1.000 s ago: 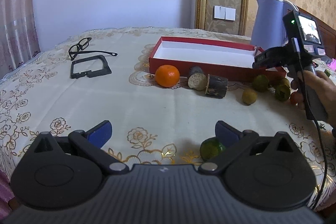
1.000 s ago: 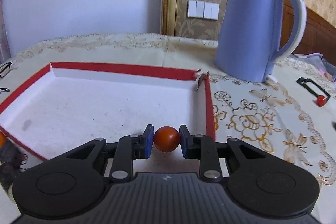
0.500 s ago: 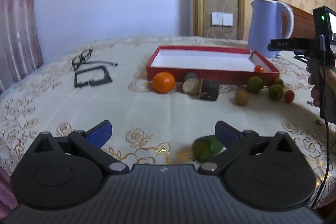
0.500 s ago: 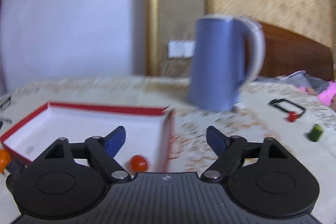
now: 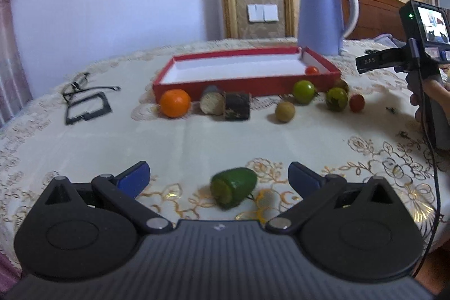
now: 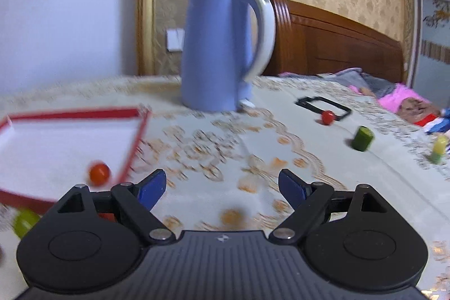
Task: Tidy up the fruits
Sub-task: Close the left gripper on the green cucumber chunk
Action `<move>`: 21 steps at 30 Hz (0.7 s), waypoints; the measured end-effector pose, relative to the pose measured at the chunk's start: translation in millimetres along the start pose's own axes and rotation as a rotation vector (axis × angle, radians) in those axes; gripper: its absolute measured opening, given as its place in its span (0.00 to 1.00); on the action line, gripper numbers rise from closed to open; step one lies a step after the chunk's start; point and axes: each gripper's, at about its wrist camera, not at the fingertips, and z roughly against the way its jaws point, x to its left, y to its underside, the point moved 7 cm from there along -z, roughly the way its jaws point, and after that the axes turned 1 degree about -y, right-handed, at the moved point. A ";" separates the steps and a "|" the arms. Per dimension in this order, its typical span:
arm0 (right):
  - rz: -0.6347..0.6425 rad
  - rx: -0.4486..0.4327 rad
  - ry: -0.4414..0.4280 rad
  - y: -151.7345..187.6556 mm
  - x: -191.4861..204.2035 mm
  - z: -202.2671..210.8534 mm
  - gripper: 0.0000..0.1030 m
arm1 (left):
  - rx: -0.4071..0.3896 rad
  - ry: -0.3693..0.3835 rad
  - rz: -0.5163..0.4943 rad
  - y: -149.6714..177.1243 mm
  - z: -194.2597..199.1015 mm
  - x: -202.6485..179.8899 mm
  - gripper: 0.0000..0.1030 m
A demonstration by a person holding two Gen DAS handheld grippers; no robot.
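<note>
Table (image 5: 197, 137): tomato (image 6: 99, 173), gripped a second ago, now released in tray (image 6: 64, 137), left of right gripper (image 6: 222, 184). Both jaws wide, empty; left gripper (image 5: 219, 176) frames green fruit (image 5: 234, 186).

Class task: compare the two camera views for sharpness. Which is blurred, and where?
Right wrist view: motion-smeared, especially the red box, tablecloth pattern and kettle; left wrist view: mostly sharp, the orange and box crisp, fisheye bending the table edge.

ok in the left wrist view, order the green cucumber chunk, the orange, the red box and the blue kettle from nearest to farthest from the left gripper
1. Green cucumber chunk, lying between the open left gripper fingers.
2. Orange, mid-table, left of centre, against the box's front wall.
3. Red box, just behind the orange.
4. Blue kettle, far right, behind the box.
</note>
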 end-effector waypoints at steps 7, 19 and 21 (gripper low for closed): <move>-0.042 0.091 0.048 9.4 -18.7 -12.8 0.99 | 0.065 0.039 0.041 6.7 -17.3 -3.8 0.80; -0.113 0.190 0.015 20.0 -25.9 -26.3 1.00 | 0.011 0.043 0.002 6.6 -9.8 -14.8 0.35; -0.108 0.191 0.019 20.2 -26.2 -25.9 1.00 | 0.012 0.044 0.011 6.2 -10.0 -13.6 0.34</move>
